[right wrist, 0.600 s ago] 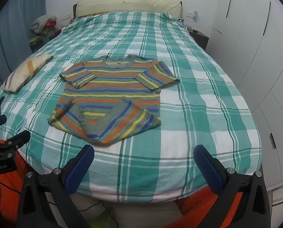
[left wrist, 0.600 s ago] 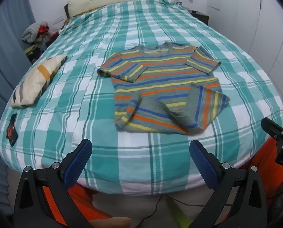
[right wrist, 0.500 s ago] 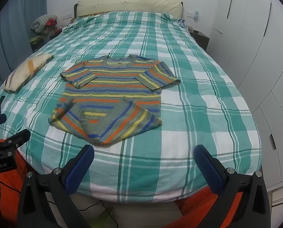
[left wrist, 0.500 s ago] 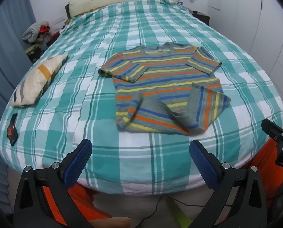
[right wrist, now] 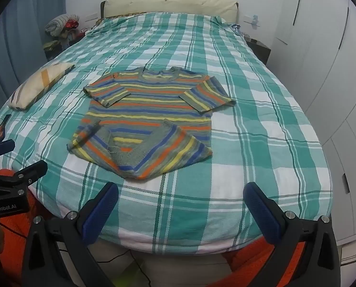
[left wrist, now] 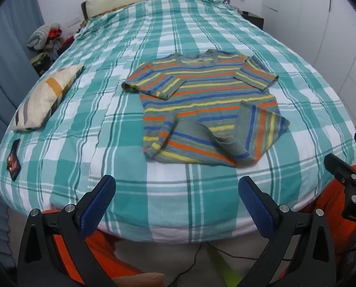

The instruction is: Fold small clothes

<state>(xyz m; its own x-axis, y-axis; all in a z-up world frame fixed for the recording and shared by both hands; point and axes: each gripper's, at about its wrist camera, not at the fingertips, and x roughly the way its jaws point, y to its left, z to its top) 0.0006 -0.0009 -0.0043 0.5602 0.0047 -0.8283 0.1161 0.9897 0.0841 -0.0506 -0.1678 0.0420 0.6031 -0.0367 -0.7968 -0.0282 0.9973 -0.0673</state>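
A small striped knit sweater [left wrist: 206,110] in grey, orange, yellow and blue lies on the teal plaid bed [left wrist: 120,167], neck toward the headboard; it also shows in the right wrist view [right wrist: 149,119]. Both short sleeves are folded inward and the bottom hem is turned up unevenly. My left gripper [left wrist: 176,189] is open and empty, hanging off the bed's foot edge, well short of the sweater. My right gripper [right wrist: 181,195] is open and empty at the same edge. Each gripper shows at the side of the other's view.
A cream striped pillow [left wrist: 46,98] lies at the bed's left side, with a small dark packet [left wrist: 13,163] near the left corner. A pile of clothes [left wrist: 46,40] sits beside the headboard. White wardrobes [right wrist: 326,71] line the right wall.
Both views have shifted only slightly; the sweater has not moved and both grippers stay open.
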